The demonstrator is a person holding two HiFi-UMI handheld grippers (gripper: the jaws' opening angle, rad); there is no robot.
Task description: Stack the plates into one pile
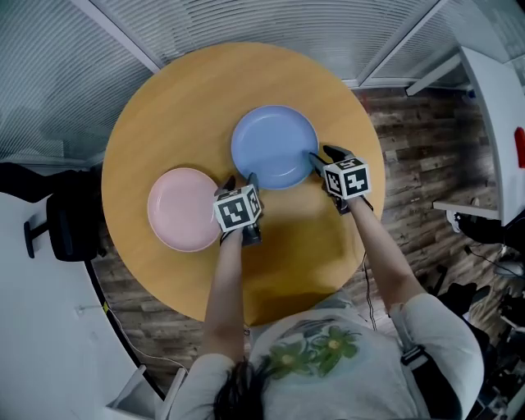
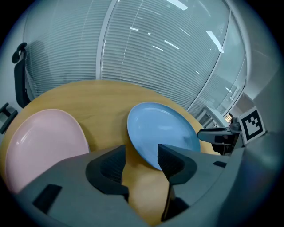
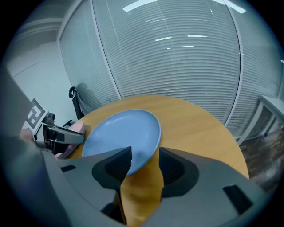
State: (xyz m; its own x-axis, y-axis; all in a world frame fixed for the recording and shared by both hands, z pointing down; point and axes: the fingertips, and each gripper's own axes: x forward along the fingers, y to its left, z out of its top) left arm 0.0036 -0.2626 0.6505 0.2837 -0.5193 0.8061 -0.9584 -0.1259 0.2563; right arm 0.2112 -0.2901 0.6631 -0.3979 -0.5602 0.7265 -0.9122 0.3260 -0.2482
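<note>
Counter (image 1: 164,107): a round top in a light wood tone, smooth and matte.
Room: slatted blinds (image 1: 246,25) run behind glass walls past the counter's far edge. The floor (image 1: 418,139) is dark planks, and a black chair (image 1: 70,221) stands at the left.
Plates: the blue plate (image 1: 273,146) lies near the counter's middle. The pink plate (image 1: 182,208) lies to its left, nearer the person. The two are apart, each flat on the wood, not stacked.
Left gripper (image 1: 240,180): jaws spread and pinching nothing, at the blue plate's near-left rim.
Right gripper (image 1: 324,154): jaws spread and pinching nothing, at the blue plate's right rim.
Hard to make out: in each gripper view a jaw covers part of the blue plate's near rim, so contact cannot be told. In the right gripper view only a sliver of the pink plate shows.
Shapes: both plates are round and shallow with a low raised rim and a plain, slightly glossy surface.
</note>
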